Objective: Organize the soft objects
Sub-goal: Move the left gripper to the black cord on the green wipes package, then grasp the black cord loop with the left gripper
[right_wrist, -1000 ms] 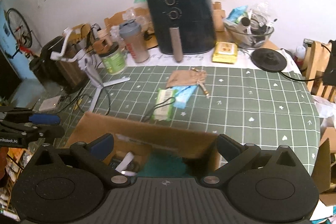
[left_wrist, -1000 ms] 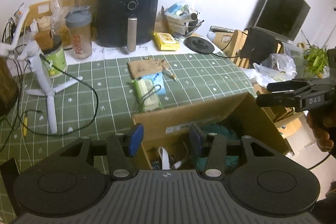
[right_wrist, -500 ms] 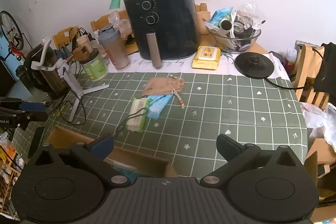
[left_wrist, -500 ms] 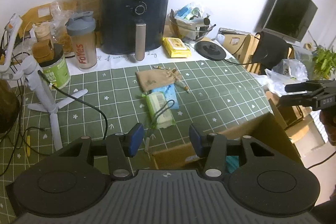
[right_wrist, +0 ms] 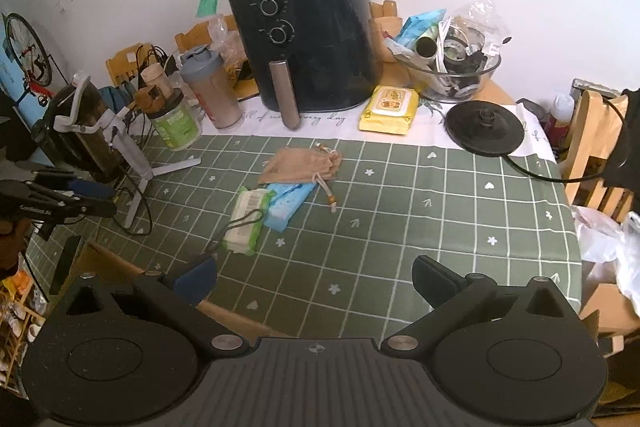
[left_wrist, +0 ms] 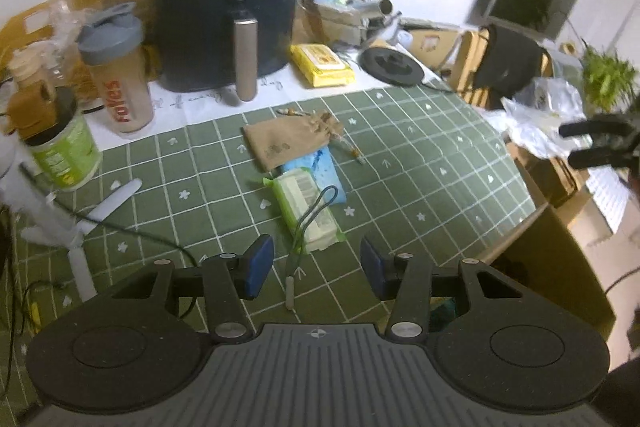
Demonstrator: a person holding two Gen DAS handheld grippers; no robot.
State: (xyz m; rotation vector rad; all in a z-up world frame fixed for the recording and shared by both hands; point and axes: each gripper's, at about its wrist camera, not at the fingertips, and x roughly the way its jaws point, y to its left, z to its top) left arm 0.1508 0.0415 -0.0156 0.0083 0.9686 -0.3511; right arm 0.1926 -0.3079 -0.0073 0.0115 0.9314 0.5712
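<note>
A tan drawstring pouch [left_wrist: 288,143] [right_wrist: 300,167], a blue tissue pack [left_wrist: 316,171] [right_wrist: 288,203] and a green-and-white wipes pack [left_wrist: 306,213] [right_wrist: 248,219] lie touching in a row on the green checked tablecloth [left_wrist: 420,167]. A dark lanyard loop rests across the wipes pack. My left gripper [left_wrist: 316,267] hovers just short of that pack, open, with only the lanyard's end on the cloth below the gap. Wide open and holding nothing, my right gripper [right_wrist: 316,279] hangs over the table's near edge. Each gripper appears at the rim of the other's view: left gripper [right_wrist: 100,199], right gripper [left_wrist: 568,145].
A cardboard box [left_wrist: 552,259] [right_wrist: 104,263] stands below the table's near edge. At the back are a black air fryer [right_wrist: 308,47], shaker bottle [right_wrist: 212,91], green jar [right_wrist: 176,125], yellow wipes pack [right_wrist: 388,109], kettle base [right_wrist: 484,127] and glass bowl [right_wrist: 452,71]. A white tripod [right_wrist: 132,155] with cables stands left.
Both grippers have moved away from above the cardboard box and forward over the table, so the soft items lie closer. The box has slipped to the views' edges. Neither gripper's opening changed.
</note>
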